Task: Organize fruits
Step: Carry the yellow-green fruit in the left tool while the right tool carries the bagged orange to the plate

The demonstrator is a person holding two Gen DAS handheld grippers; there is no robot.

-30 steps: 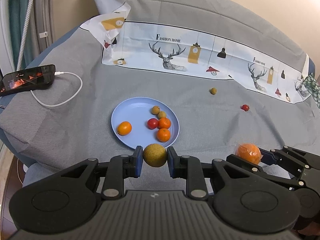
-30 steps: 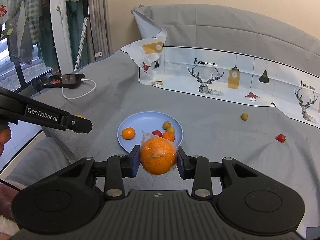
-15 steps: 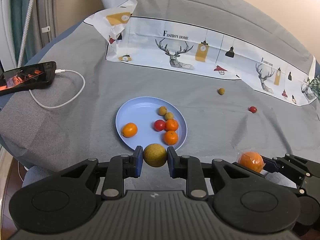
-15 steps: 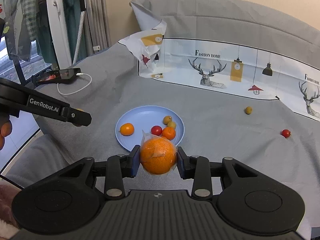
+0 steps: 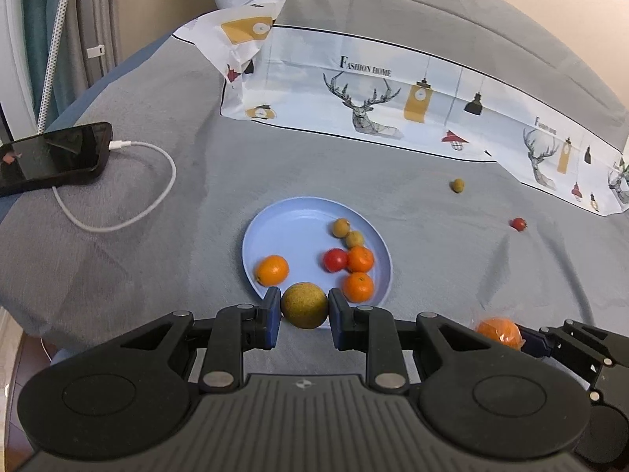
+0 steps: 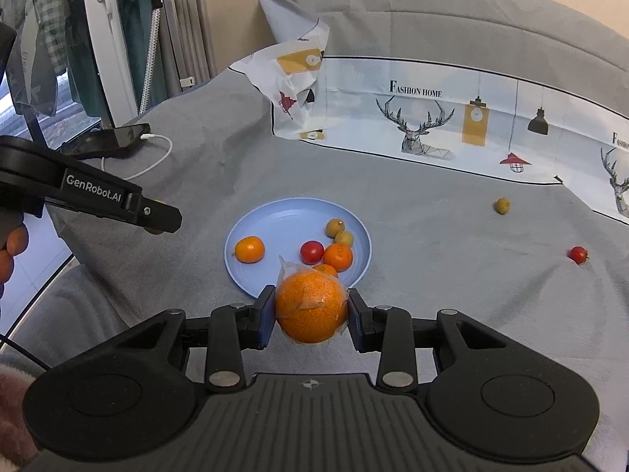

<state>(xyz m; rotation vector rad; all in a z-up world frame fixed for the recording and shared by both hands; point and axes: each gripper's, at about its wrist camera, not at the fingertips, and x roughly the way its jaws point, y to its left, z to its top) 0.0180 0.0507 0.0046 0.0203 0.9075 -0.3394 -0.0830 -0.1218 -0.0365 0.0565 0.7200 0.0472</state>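
My left gripper (image 5: 304, 310) is shut on a round yellow-brown fruit (image 5: 304, 305), held over the near rim of the blue plate (image 5: 291, 228). My right gripper (image 6: 310, 312) is shut on a large orange wrapped in clear film (image 6: 310, 306), held in front of the plate (image 6: 275, 220); it also shows in the left wrist view (image 5: 499, 330). The plate holds three small oranges, a red tomato (image 5: 335, 259) and two small yellow-green fruits. A small yellow-green fruit (image 5: 457, 185) and a small red tomato (image 5: 518, 223) lie loose on the grey cloth to the right.
A black phone (image 5: 51, 157) with a white cable (image 5: 129, 212) lies at the left. A printed white cloth (image 5: 393, 110) lies along the back. The grey cloth drops off at the near left edge. Clothes and a stand (image 6: 118, 39) are at far left.
Both grippers moved closer toward the plate with their fruits still held. The plate now looks nearer and more central in both views.
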